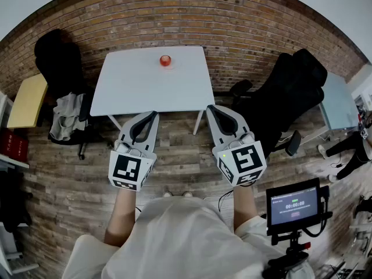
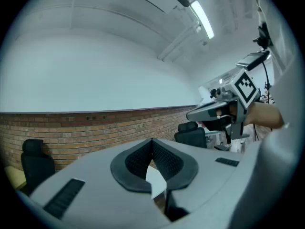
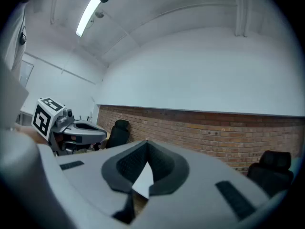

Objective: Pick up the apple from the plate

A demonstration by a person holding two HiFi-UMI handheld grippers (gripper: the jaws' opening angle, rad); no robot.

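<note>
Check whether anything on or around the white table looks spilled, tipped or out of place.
Nothing stands out. The apple sits alone near the far edge of the white table, with nothing spilled around it. The only untidy spot is grey clothing heaped on the black office chair to the table's left.

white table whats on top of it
A red apple sits on the white table, near its far edge. Whatever lies directly beneath the apple is covered by it and too small to tell.
</note>
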